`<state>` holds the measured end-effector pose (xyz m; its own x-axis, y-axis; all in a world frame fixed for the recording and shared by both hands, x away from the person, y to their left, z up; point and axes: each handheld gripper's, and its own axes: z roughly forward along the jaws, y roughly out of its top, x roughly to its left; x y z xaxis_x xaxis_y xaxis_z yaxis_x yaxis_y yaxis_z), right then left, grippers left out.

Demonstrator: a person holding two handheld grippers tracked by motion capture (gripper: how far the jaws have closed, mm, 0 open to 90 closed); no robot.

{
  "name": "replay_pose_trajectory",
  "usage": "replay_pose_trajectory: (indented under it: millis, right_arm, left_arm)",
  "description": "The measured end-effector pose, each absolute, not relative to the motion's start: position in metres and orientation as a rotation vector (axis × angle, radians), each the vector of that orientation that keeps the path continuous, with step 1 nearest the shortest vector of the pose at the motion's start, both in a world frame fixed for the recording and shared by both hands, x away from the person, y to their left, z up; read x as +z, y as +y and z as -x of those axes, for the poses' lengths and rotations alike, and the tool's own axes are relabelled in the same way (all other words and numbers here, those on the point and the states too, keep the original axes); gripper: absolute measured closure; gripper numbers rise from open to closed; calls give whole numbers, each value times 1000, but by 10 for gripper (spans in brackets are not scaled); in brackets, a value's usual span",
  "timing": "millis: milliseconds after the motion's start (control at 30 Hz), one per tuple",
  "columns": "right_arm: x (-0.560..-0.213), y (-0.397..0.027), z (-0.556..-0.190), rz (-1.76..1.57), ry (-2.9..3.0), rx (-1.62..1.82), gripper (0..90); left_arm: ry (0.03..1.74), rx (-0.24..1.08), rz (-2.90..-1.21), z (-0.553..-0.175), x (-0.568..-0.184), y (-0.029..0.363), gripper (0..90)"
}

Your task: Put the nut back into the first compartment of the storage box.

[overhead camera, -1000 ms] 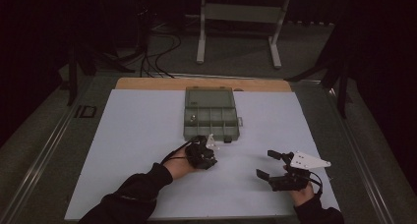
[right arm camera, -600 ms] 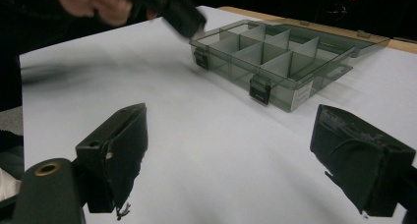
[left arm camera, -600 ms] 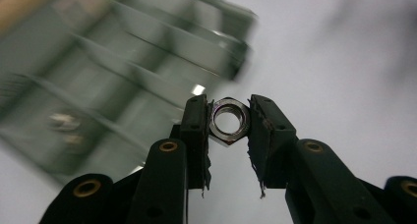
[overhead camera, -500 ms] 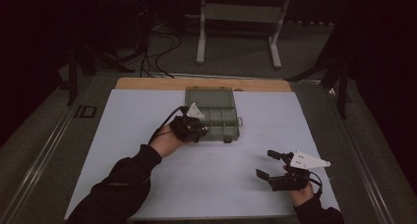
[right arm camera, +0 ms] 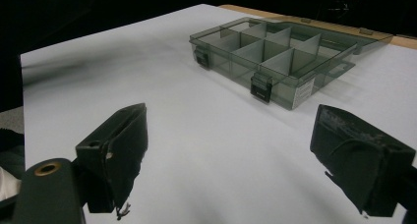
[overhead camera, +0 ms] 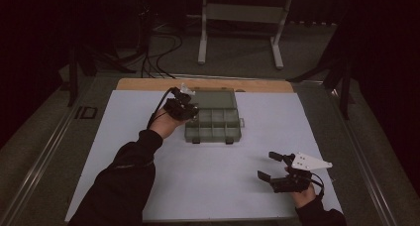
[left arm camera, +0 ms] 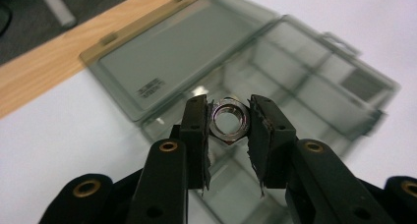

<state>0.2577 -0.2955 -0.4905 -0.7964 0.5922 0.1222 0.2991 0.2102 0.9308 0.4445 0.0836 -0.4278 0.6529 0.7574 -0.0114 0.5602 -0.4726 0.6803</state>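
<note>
A shiny hex nut [left arm camera: 229,121] is pinched between the two black jaws of my left gripper [left arm camera: 229,123], which hangs over the left edge of the open smoke-grey compartment box [left arm camera: 295,71]. From above, the left gripper [overhead camera: 182,106] is at the box's [overhead camera: 214,118] left side, with the lid lying flat behind the compartments. My right gripper [overhead camera: 272,165] rests near the white mat's front right corner, jaws wide apart with nothing between them. The right gripper view has its spread jaws over bare mat, the box [right arm camera: 280,54] farther off.
A white mat [overhead camera: 208,186] covers the table, with a wooden strip [overhead camera: 148,84] along its far edge. Cables and a metal stand [overhead camera: 237,23] lie on the floor beyond. A small dark frame [overhead camera: 86,112] sits left of the mat.
My left gripper has risen and travelled away from the front middle of the mat to the box's left edge, still shut on the nut. The right gripper has stayed put.
</note>
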Motion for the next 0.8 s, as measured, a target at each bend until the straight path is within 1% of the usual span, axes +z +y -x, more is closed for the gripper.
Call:
replay_pose_trajectory:
  millis: [133, 167, 367, 467, 533, 633, 700, 733, 800]
  right_arm:
    - [-491, -296, -258, -850, 2226, 1617, 143]
    - [-491, -296, -258, -850, 2226, 1617, 143]
    - [-492, -296, -259, -849, 2229, 1622, 143]
    - [-492, -296, -259, -849, 2233, 1623, 143]
    - [-492, -296, -258, -845, 2231, 1624, 143]
    - [-492, -297, -258, -852, 2231, 1626, 143]
    - [-491, -296, -258, -847, 2231, 1625, 143]
    - [-491, -296, -258, -847, 2231, 1625, 143]
    - [-491, -297, -258, -849, 2229, 1627, 143]
  left_arm:
    - [1094, 392, -2214, -457, -439, 86, 697]
    - [1104, 374, -2210, -459, -442, 85, 697]
    - [1133, 383, -2250, -468, -457, 77, 697]
    - [1152, 364, -2295, -471, -464, 74, 686]
    - [1156, 382, -2302, -471, -465, 73, 615]
    - [1171, 398, -2273, -470, -459, 75, 559]
    - [1173, 410, -2259, -468, -454, 76, 488]
    - [1168, 413, -2260, -467, -452, 78, 475]
    - [1164, 402, -2240, -463, -447, 82, 417]
